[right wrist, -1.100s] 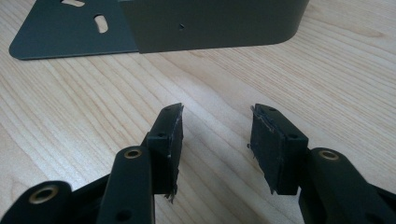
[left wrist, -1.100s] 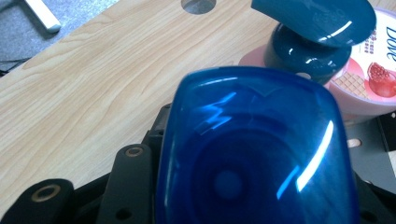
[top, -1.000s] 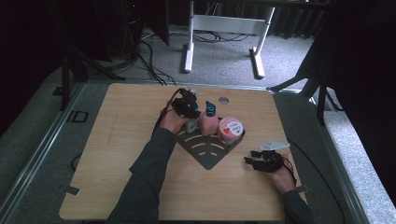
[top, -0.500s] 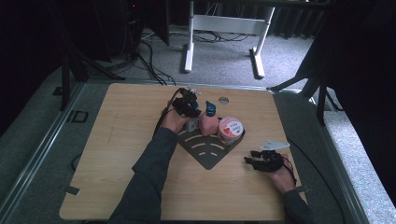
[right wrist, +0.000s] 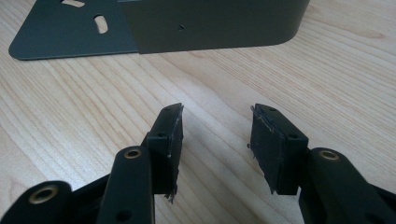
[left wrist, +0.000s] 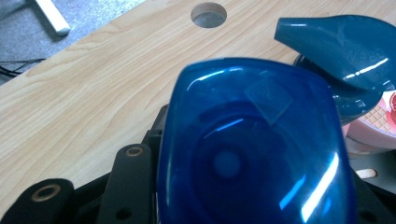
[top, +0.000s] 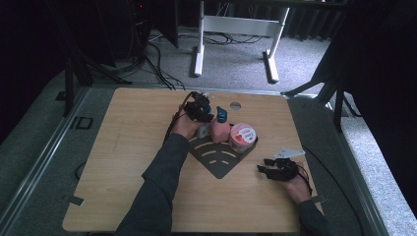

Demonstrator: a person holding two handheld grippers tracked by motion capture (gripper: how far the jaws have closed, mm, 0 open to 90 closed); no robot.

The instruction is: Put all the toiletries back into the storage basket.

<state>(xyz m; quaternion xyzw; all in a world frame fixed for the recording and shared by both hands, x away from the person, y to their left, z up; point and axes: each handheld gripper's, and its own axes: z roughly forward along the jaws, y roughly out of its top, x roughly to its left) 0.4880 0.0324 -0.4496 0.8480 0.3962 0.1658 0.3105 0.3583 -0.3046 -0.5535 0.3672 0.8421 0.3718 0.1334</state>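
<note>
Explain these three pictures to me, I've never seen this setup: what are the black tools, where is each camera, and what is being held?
A person sits at a light wooden table and holds a black two-jaw claw in each hand; there is no robot arm. One camera looks down from above; the other two ride on the claws.

From above, the left claw reaches to the middle of the table, beside a pink container with a dark blue cap and a round pink-lidded tub, both at a dark slotted metal plate. Its own camera shows a shiny blue rounded object close up, apparently gripped.

The right claw is open and empty, low over bare wood.
</note>
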